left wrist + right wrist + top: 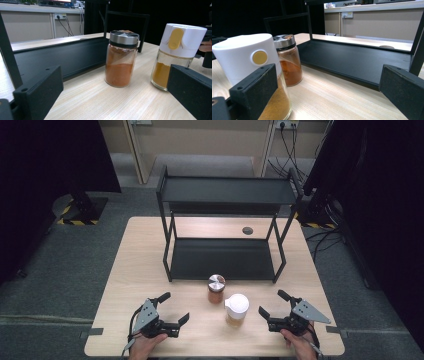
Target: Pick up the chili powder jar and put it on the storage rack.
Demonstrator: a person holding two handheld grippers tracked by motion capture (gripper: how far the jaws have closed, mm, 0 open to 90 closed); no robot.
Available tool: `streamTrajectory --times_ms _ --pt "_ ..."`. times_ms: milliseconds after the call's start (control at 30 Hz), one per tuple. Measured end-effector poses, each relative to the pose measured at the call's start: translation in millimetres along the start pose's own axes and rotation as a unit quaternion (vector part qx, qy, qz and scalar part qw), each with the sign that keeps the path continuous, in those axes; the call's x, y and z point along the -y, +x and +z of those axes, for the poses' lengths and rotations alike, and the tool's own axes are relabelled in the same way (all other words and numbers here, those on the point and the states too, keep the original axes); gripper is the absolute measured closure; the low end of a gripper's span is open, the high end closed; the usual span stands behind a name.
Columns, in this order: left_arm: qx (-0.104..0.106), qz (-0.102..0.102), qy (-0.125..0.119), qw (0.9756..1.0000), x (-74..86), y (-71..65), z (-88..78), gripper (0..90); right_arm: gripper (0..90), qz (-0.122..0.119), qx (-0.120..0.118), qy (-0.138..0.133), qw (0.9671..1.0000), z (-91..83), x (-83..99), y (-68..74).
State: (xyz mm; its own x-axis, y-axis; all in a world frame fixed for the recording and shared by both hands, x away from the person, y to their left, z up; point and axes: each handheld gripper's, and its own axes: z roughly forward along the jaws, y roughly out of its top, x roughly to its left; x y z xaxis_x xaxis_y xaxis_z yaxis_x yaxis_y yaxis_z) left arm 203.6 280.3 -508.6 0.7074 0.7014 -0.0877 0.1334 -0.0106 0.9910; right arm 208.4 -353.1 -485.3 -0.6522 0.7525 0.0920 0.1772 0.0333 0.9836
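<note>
Both grippers agape, empty, at bench's near edge: left gripper (pixel 170 312), right gripper (pixel 274 304). White-capped jar (pixel 236 310) upright just beside right gripper, nearer it; steel-lidded jar (pixel 216 289) behind, before rack (pixel 223 251).

Black rack (pixel 227 190), pale wood table (pixel 145 265), silver-lidded red-brown spice jar (pixel 120 58), white-capped yellow one (pixel 175 53).

Two spice jars, one steel-lidded jar (pixel 216 289), one white-capped jar (pixel 236 310), one black two-tier shelf rack (pixel 226 190), one wooden table (pixel 140 265)
</note>
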Motion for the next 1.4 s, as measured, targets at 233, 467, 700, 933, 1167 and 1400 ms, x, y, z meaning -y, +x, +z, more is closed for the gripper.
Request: streamTrajectory --times_ms 233,467,700,933,1167,1400 --pt "0.000 -0.001 0.000 1.0000 0.0 0.4 -0.3 0.3 1.1 0.000 0.002 0.001 1.0000 -0.3 1.0 0.4" --pt "0.000 0.000 0.000 1.0000 -0.1 0.4 -0.5 0.3 0.3 0.002 0.007 -0.003 1.0000 -1.3 1.2 1.6" --pt "0.000 0.000 0.000 1.0000 -0.2 0.5 -0.8 0.3 0.3 0.002 0.008 -0.004 1.0000 -1.7 1.2 2.2" --pt "0.000 0.000 0.000 1.0000 -0.1 0.2 -0.3 0.3 0.3 0.000 0.007 -0.005 1.0000 -1.6 1.5 2.5" --pt "-0.001 0.005 -0.003 1.0000 -0.9 -1.1 -0.5 0.3 0.3 0.000 0.006 -0.009 0.9999 -1.6 1.9 2.9" --pt "-0.001 -0.004 0.001 1.0000 -0.8 -0.2 2.5 0.3 0.3 0.002 0.007 -0.013 0.9999 -2.6 1.7 3.0"
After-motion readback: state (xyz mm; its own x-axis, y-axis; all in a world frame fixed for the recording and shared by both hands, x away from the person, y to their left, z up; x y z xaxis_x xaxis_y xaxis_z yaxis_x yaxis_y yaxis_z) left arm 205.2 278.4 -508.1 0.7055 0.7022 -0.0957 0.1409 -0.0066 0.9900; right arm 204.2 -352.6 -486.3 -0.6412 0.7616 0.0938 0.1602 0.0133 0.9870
